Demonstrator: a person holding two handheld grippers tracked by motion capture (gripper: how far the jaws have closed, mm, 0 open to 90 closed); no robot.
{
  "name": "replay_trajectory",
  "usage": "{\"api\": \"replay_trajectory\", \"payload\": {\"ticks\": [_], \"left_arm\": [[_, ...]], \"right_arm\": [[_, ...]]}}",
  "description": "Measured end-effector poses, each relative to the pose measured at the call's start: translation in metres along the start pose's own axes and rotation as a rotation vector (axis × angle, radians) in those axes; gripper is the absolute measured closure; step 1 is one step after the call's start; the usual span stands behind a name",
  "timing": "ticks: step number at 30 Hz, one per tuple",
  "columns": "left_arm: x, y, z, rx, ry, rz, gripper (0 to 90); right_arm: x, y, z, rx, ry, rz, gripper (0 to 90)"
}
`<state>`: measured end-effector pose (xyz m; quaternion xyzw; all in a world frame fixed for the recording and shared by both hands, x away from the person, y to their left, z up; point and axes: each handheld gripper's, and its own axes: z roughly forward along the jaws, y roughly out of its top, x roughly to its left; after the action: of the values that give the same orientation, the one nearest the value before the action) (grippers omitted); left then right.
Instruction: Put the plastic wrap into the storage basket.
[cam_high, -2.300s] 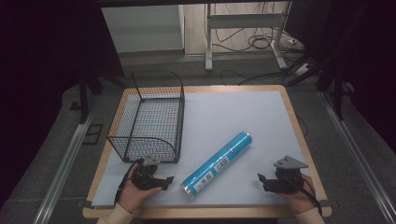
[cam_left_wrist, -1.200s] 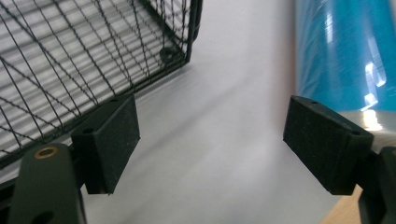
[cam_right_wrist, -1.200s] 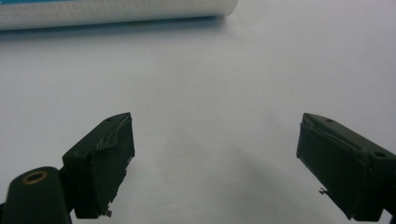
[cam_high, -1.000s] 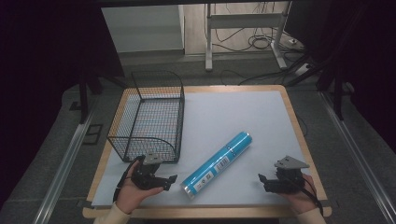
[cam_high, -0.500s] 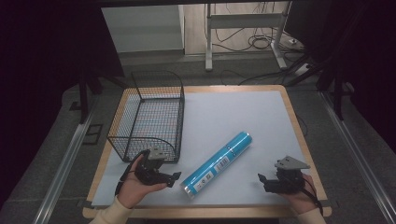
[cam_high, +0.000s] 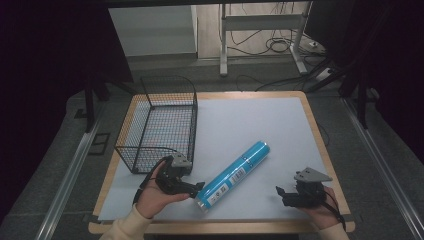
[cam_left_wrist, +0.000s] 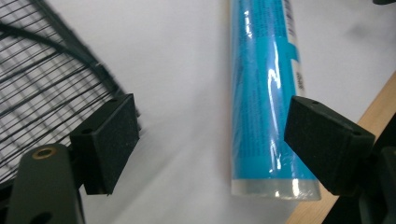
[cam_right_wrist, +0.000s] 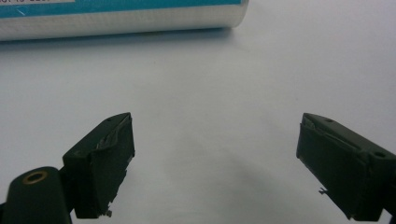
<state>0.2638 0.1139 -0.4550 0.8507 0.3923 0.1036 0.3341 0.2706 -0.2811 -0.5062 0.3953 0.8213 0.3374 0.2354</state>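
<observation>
- Blue tube lies flat on the white mat, diagonal, its clear-capped near end toward the front edge of the table, its far end up and to the right of that.
- Left gripper, held in the left hand, sits just beside the tube's near end, its tip close to the cap; contact cannot be confirmed from the high view.
- Left gripper view: jaws spread wide. The tube lies between them, nearer the right-hand jaw, which overlaps its lower edge; no pad pressed on it.
- Wire basket stands just behind the left gripper; its mesh is blurred.
- Right gripper, in the right hand, rests near the front right corner, well apart from the tube.
- Right gripper view: jaws wide apart, bare mat between them; the tube's end crosses the top, cut off by the frame.
- Label print unreadable.
</observation>
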Motion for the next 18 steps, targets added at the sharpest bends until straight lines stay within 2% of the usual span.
{"api": "replay_trajectory", "payload": {"ticks": [7, 10, 18], "left_arm": [[-0.008, 0.013, 0.005, 0.011, -0.016, 0.027, 17.2], [-0.01, 0.019, 0.007, 0.019, -0.003, 0.036, 17.2], [-0.014, 0.03, 0.015, 0.035, -0.009, 0.057, 17.1]], "right_arm": [[-0.001, 0.0, 0.0, -0.001, 0.001, 0.002, 11.7], [0.0, 0.0, 0.0, 0.0, 0.0, -0.001, 11.7], [0.001, 0.0, 0.0, 0.001, 0.003, 0.001, 11.7]]}}
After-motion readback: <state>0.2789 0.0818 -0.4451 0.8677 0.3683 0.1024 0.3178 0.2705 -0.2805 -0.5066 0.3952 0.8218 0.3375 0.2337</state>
